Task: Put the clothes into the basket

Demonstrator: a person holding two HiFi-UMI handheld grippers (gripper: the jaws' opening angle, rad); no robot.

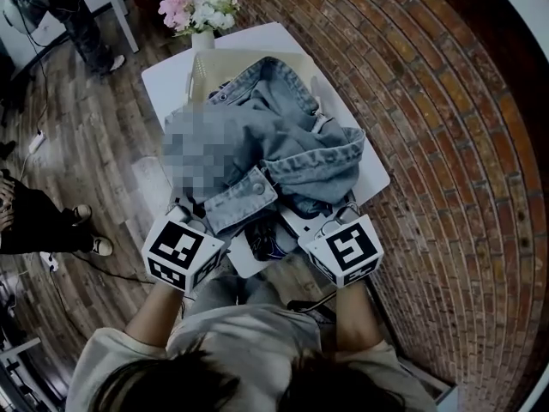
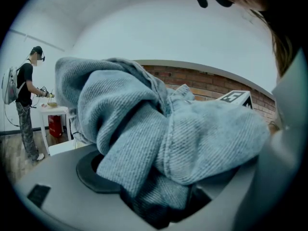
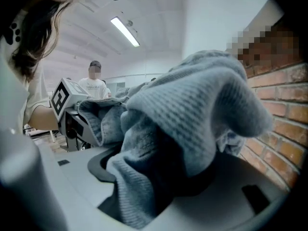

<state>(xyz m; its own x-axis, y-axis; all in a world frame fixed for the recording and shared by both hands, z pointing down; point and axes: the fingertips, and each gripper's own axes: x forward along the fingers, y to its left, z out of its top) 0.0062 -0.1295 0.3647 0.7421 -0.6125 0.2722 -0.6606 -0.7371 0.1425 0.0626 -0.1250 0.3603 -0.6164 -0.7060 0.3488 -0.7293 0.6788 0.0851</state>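
Observation:
A light-blue denim jacket [image 1: 274,136] hangs bunched above the white table [image 1: 167,80], held up at its near edge by both grippers. My left gripper [image 1: 206,217] is shut on a fold of the jacket [image 2: 159,129]; the cloth fills its jaws and hides the tips. My right gripper [image 1: 330,221] is likewise shut on a thick wad of the jacket [image 3: 192,109]. The beige basket [image 1: 210,69] stands at the table's far end, partly covered by the jacket. A dark item [image 1: 264,237] lies on the table's near edge below the jacket.
Pink and white flowers in a white vase [image 1: 199,11] stand behind the basket. A brick wall [image 1: 446,144] runs along the right. One person [image 1: 73,11] stands at the far left, and another's legs [image 1: 51,221] are at the left.

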